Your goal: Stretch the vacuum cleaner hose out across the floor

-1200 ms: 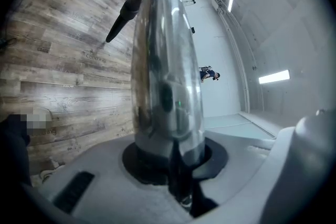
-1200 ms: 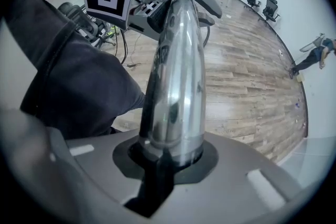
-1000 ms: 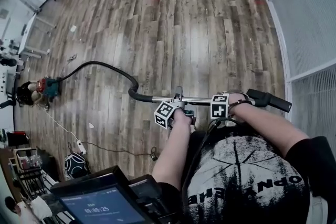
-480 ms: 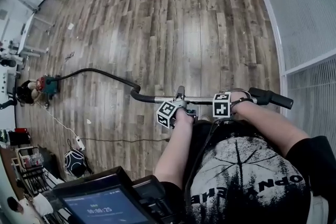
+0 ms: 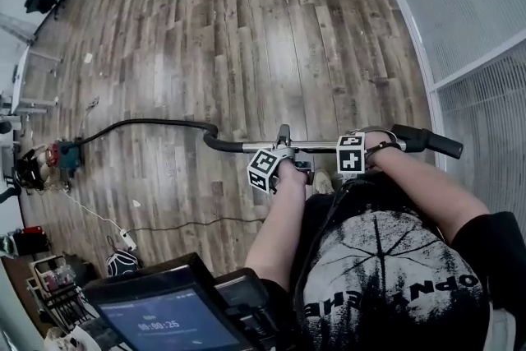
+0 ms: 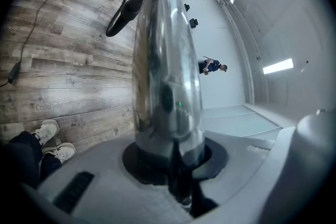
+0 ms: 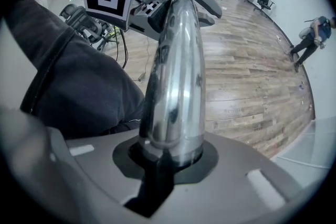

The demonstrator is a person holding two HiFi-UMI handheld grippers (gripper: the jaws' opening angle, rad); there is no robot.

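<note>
Head view: both forearms reach forward. The left gripper (image 5: 282, 150) and right gripper (image 5: 366, 148) sit side by side on the metal tube (image 5: 316, 147), which is held crosswise over the floor (image 5: 271, 37). The hose (image 5: 148, 124) trails from the tube's left end to the vacuum cleaner (image 5: 64, 154).
Left gripper view: fingers (image 6: 139, 165) pinch the tube.
Right gripper view: fingers likewise pinch the tube.
No legible writing.

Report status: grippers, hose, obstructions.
Left gripper and right gripper both shut on metal wand. Hose trails left to vacuum cleaner, bowed, not taut. Power cable lies on floor, apart from hose.
</note>
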